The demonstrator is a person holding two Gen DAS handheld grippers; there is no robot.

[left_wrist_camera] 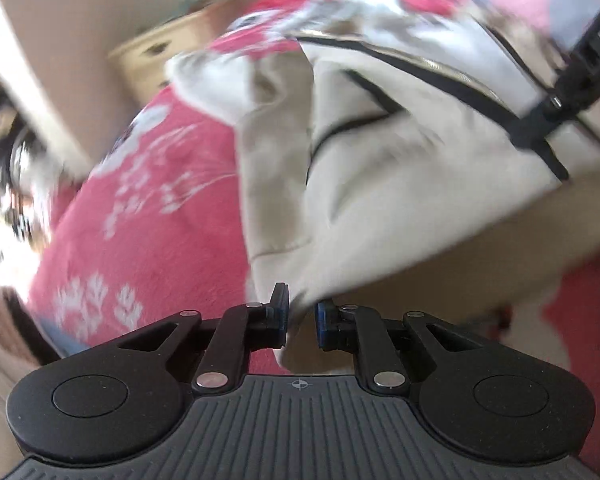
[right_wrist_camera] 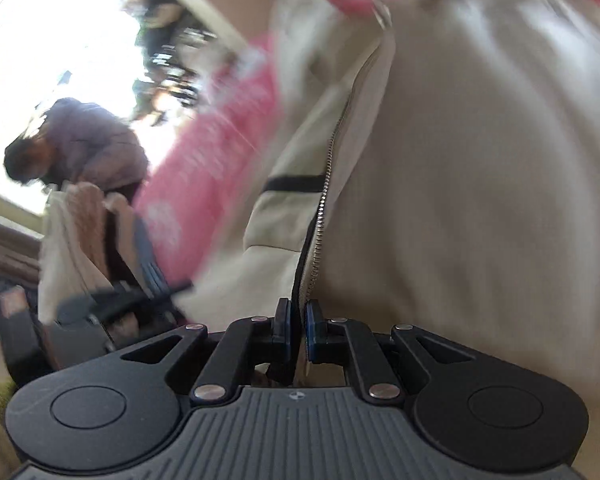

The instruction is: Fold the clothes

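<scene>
A cream zip-up jacket [left_wrist_camera: 380,184] with black trim lies on a pink blanket with white flowers [left_wrist_camera: 160,216]. My left gripper [left_wrist_camera: 302,312] is shut on a fold of the jacket's edge, and the cloth runs up from between the blue pads. In the same view my right gripper [left_wrist_camera: 556,108] shows at the upper right, on the jacket's black-trimmed edge. In the right wrist view my right gripper [right_wrist_camera: 299,312] is shut on the jacket [right_wrist_camera: 480,160] right at its metal zipper [right_wrist_camera: 324,216]. My left gripper [right_wrist_camera: 140,296] shows blurred at the lower left, in a hand.
The pink blanket [right_wrist_camera: 220,140] spreads to the left of the jacket. A person in a padded grey-purple jacket [right_wrist_camera: 96,148] bends over at the left, before a bright window [right_wrist_camera: 60,20]. Light wooden furniture [left_wrist_camera: 160,48] stands behind the blanket against a beige wall.
</scene>
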